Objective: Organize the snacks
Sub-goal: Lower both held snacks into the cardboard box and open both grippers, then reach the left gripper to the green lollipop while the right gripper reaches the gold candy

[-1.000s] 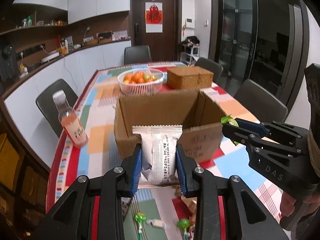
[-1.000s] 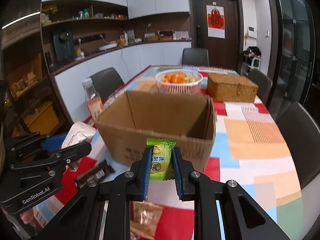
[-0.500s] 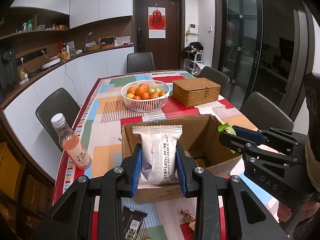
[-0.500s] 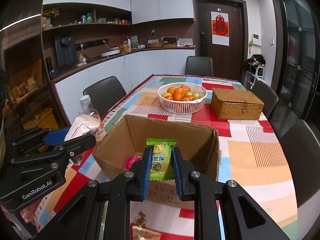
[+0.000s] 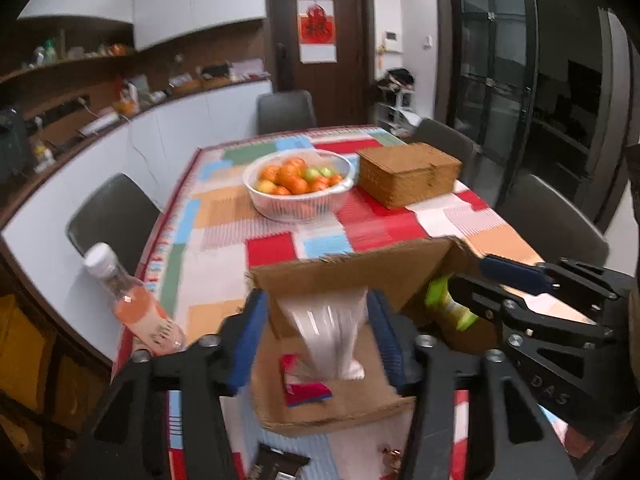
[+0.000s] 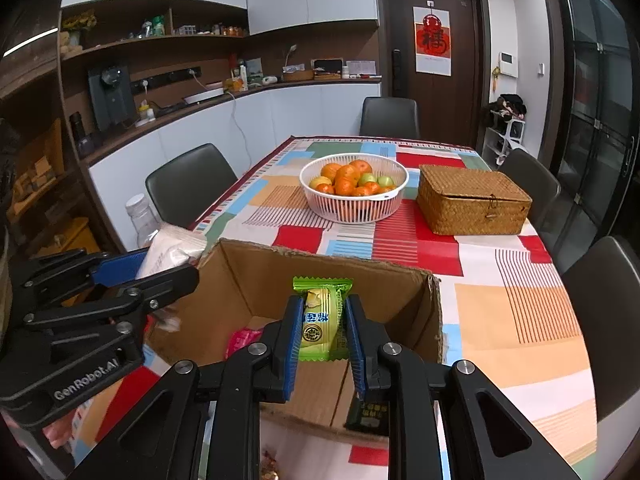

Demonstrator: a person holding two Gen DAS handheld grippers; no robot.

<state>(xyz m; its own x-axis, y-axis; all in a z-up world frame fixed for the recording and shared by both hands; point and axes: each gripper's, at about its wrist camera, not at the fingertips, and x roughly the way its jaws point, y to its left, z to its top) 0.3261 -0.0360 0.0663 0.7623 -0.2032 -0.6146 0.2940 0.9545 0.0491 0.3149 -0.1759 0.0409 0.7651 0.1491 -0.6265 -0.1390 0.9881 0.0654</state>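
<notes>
Both grippers hang over the open box (image 6: pixel 320 320), each with a snack. In the left wrist view the left gripper (image 5: pixel 316 336) has its fingers spread wider than the white packet (image 5: pixel 328 336), which looks blurred and seems to be dropping free into the box; whether a pad touches it is unclear. The right gripper (image 6: pixel 322 332) has its fingers narrow and pinched on the green packet (image 6: pixel 322 320), held upright above the near side of the box. A red wrapper (image 5: pixel 304 384) already lies on the box floor.

Risks, as a judgement: the white packet is falling close to the box's left wall and could catch on the rim or tip out onto the table. The green packet sits near the front wall, so letting go here might land it on the edge rather than inside. The two grippers are close over the box and could knock each other or shove the light cardboard. The bottle (image 5: pixel 136 308), left of the box, could be toppled if the left gripper swings out.
</notes>
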